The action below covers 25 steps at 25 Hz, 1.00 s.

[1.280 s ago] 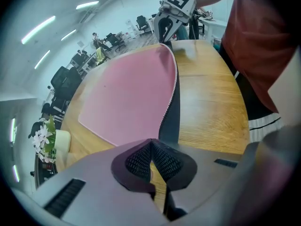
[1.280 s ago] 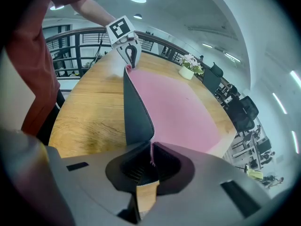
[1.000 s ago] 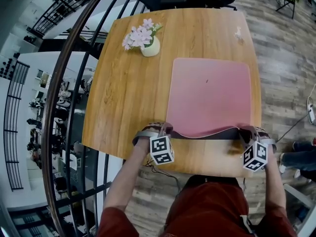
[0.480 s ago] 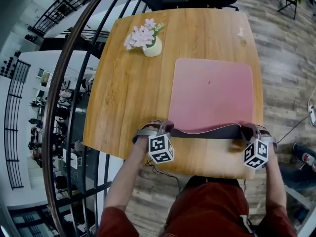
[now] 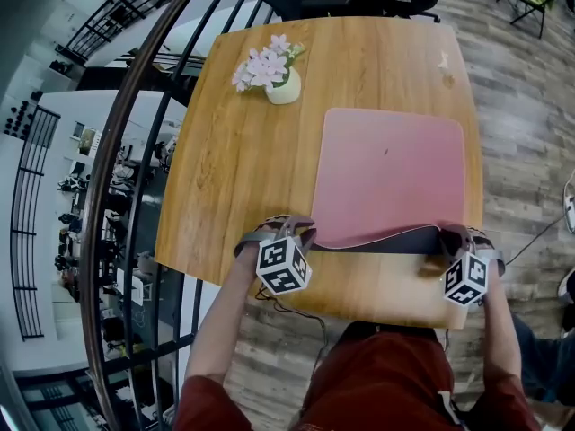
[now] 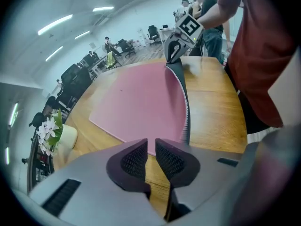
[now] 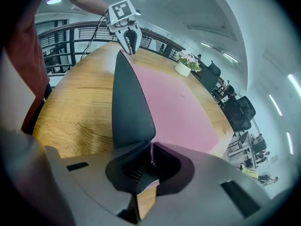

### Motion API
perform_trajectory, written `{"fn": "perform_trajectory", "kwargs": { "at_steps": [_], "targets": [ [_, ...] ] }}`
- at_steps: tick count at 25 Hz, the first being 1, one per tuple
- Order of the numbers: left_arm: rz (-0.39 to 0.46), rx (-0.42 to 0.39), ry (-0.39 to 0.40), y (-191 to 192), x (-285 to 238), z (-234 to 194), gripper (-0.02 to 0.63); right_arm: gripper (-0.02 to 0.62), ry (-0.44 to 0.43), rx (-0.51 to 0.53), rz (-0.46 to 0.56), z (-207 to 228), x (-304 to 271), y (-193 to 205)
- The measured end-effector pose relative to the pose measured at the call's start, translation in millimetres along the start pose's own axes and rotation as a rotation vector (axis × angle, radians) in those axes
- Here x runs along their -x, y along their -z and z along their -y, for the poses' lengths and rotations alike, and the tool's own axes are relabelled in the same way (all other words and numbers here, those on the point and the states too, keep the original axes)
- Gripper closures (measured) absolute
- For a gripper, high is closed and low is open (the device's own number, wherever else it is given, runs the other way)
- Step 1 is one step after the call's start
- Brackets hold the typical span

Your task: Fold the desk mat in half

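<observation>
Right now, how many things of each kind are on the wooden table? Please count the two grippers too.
desk mat, pink: 1
vase of flowers: 1
small pale thing near the far edge, too small to name: 1
grippers: 2, the left gripper and the right gripper, each at a near corner of the mat
Total: 5

The near corner of the desk mat [image 7: 178,102] is buried between the pads [image 7: 173,169] of the right gripper [image 7: 151,160]. Its raised edge is lost behind a jaw of the left gripper [image 6: 150,149], and the person [image 5: 386,380] is cut off at the head view's lower edge.
</observation>
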<state>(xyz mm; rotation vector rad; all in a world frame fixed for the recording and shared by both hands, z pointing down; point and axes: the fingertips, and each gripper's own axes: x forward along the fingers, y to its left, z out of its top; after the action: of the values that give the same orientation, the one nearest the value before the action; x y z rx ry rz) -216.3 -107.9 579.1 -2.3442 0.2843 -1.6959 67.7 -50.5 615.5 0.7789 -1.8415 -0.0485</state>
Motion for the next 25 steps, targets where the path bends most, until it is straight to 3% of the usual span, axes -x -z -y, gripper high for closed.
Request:
{"fn": "perform_trajectory", "kwargs": {
  "at_steps": [4,10,14,18,21,22,25],
  "targets": [
    [-0.006,0.014,0.048,3.0,9.9,5.0,0.489,0.563,-0.003,0.001,-0.004,-0.9,-1.1,1.4],
    [0.023,0.005,0.063,-7.4,39.6,14.6,0.463,0.563,-0.013,0.007,-0.005,-2.7,-3.1,0.2],
    [0.035,0.047,0.103,-11.7,58.1,21.2,0.451,0.563,-0.017,0.018,-0.006,-5.2,-3.8,0.6],
    [-0.014,0.000,0.159,-9.6,51.3,43.3,0.431,0.563,-0.015,0.016,0.001,-4.4,-3.9,-1.2],
    [-0.044,-0.040,0.153,-7.5,41.7,52.3,0.431,0.563,-0.014,0.013,0.003,-5.1,-0.8,-1.5],
    [-0.051,-0.057,0.137,-7.1,38.3,52.4,0.437,0.563,-0.015,0.012,0.004,-5.3,0.2,-0.9],
    [-0.054,-0.080,0.088,-5.5,29.5,46.2,0.557,0.563,-0.016,0.010,0.003,-4.6,0.4,0.4]
  ]
}}
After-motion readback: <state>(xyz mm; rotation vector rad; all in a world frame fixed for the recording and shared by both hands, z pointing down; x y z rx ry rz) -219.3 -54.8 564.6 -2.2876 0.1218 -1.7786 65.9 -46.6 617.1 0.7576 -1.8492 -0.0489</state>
